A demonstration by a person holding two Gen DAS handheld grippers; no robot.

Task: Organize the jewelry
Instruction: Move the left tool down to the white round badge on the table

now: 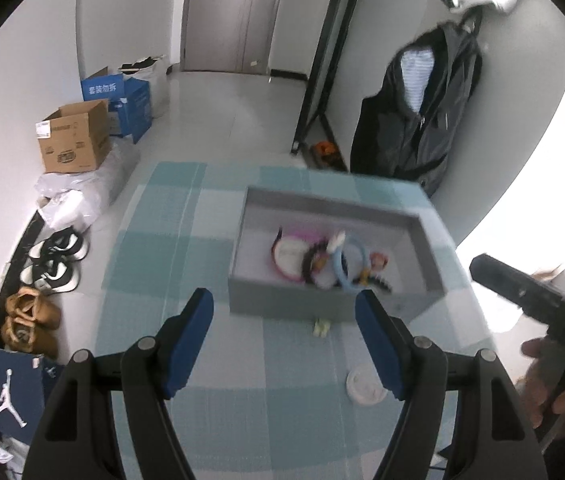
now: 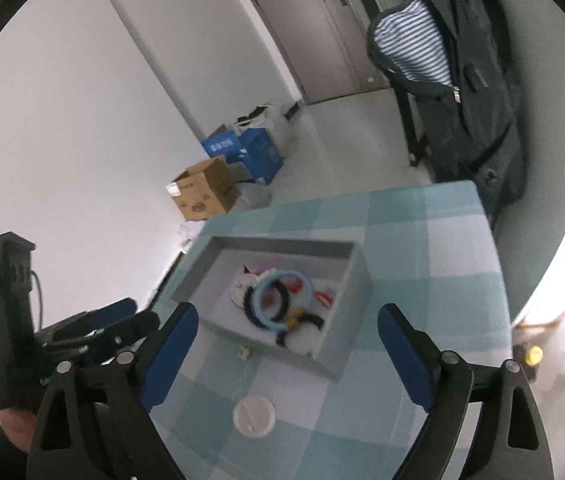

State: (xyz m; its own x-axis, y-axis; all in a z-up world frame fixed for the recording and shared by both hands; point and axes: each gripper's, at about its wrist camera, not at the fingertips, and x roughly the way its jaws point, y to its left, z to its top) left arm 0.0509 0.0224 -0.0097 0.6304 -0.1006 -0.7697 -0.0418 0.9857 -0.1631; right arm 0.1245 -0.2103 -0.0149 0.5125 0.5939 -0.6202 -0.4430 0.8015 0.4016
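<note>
Hovering over the checked table (image 1: 154, 280), both grippers empty; left gripper (image 1: 284, 312) jaws part open, right gripper (image 2: 288, 328) jaws wide; jewelry (image 2: 278, 300) piled inside grey tray (image 2: 342, 344); white disc (image 2: 253, 416) and small yellow piece (image 1: 320, 327) just outside tray's near wall; bare cloth surrounds tray.

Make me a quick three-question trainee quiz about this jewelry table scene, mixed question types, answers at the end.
1. True or false: the left gripper holds the light blue ring.
2. Where does the small white round disc lie? A) inside the grey rectangular box B) on the blue checked tablecloth C) on the floor
3. Fill in: the small yellowish piece lies just ___ the box.

Key: 1 false, both grippers are empty; 2 B; 3 outside.
</note>
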